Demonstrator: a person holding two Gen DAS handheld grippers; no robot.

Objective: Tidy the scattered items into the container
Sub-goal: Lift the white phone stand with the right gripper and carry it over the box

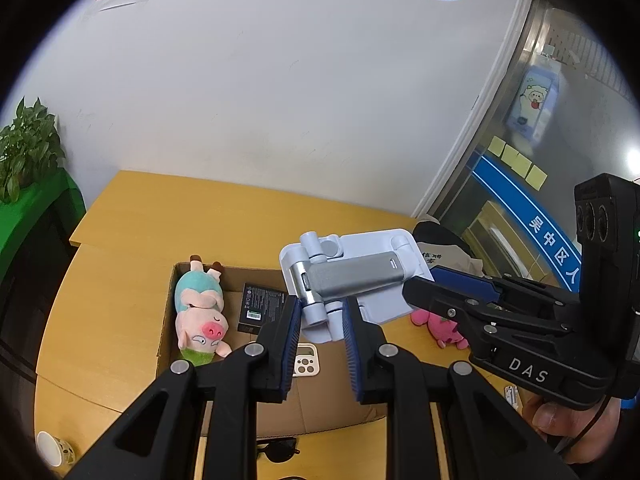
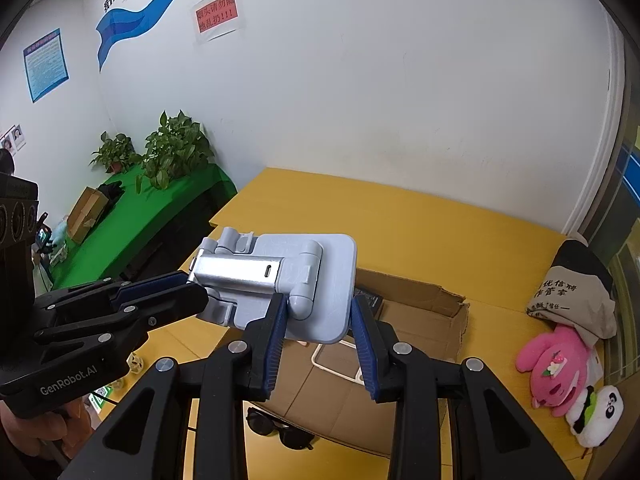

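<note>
While held aloft: pale blue folding plastic phone stand [image 1: 362, 276] hangs over the open brown cardboard box [image 1: 340, 400] on the yellow tabletop [image 2: 400, 216].
Left gripper [image 1: 320, 312]: narrowly parted, clamping the stand's hinge end.
Right gripper [image 2: 320, 320]: wider, clamping its base plate.

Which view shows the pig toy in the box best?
The left wrist view: the pig toy lies in full sight inside the box. In the right wrist view the stand and the left gripper hide it completely.
</note>
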